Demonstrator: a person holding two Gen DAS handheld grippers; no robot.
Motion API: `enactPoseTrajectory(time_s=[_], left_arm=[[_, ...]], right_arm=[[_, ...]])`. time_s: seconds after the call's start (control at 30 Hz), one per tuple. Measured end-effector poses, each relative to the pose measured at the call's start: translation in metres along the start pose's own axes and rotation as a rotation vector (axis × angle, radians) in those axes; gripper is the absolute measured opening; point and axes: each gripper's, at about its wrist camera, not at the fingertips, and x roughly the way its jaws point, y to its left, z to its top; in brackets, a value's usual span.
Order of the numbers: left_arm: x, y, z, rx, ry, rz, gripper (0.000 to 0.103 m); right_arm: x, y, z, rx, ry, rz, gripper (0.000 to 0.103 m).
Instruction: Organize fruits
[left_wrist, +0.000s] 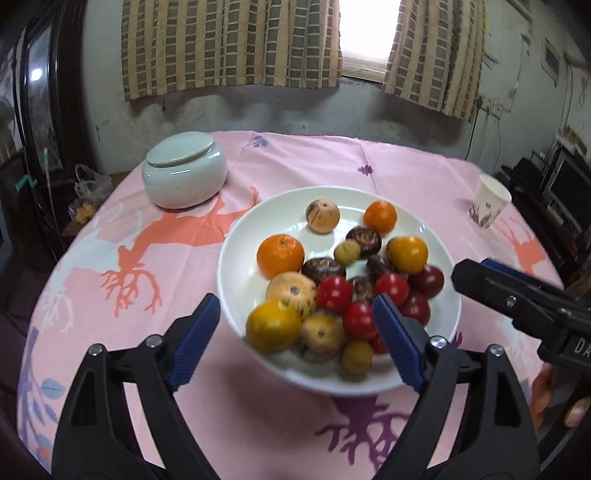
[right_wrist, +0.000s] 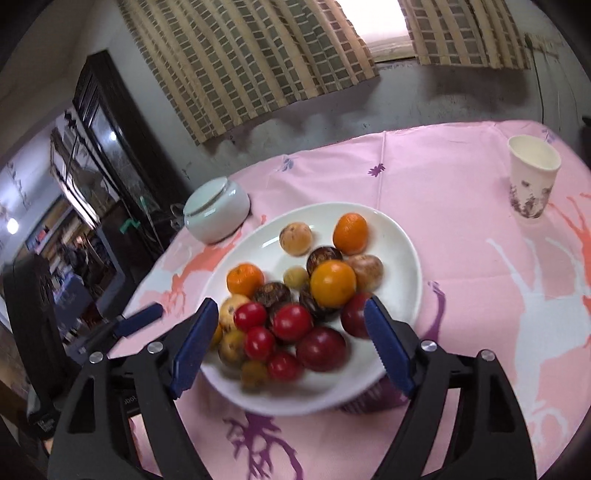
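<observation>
A white plate (left_wrist: 236, 236) (right_wrist: 406, 258) sits mid-table on a pink cloth, heaped with several fruits. There are oranges (left_wrist: 280, 256) (right_wrist: 350, 229), small red round fruits (left_wrist: 334, 294) (right_wrist: 291, 322), dark brown ones (left_wrist: 364, 242) and tan ones (left_wrist: 322, 216). My left gripper (left_wrist: 295, 301) hovers open over the plate's near left edge, nothing between its blue pads. My right gripper (right_wrist: 291, 302) hangs open over the near side of the pile, also holding nothing. Its black finger (left_wrist: 517, 295) shows at the right of the left wrist view.
A pale lidded ceramic jar (left_wrist: 184, 173) (right_wrist: 216, 210) stands behind the plate to the left. A paper cup (left_wrist: 489, 203) (right_wrist: 532, 177) stands at the far right. The round table's edge drops off to the left. A hand (left_wrist: 543, 391) grips the right tool.
</observation>
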Motion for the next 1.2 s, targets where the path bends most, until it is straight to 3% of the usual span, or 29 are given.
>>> enactPoseTrajectory(time_s=[0.13, 0.3, 0.6, 0.73, 0.87, 1.2], left_arm=[[-0.021, -0.01, -0.025, 0.044, -0.002, 0.028, 0.094], [-0.048, -0.018, -0.056, 0.057, -0.01, 0.078, 0.101], [-0.081, -0.02, -0.095, 0.01, -0.002, 0.054, 0.101], [-0.085, -0.021, -0.105, -0.024, 0.045, 0.017, 0.101], [-0.101, -0.031, -0.119, 0.017, -0.037, 0.106, 0.101], [-0.097, -0.031, -0.129, 0.031, 0.022, 0.064, 0.101]], right_arm=[[-0.024, 0.004, -0.026, -0.077, 0.006, -0.055, 0.083], [-0.058, 0.001, -0.063, -0.102, -0.007, -0.151, 0.1], [-0.104, -0.004, -0.108, -0.116, -0.038, -0.234, 0.1], [-0.114, -0.009, -0.121, -0.093, -0.042, -0.234, 0.1], [-0.117, -0.009, -0.129, -0.092, -0.039, -0.235, 0.1], [-0.116, -0.012, -0.141, -0.071, -0.015, -0.245, 0.1]])
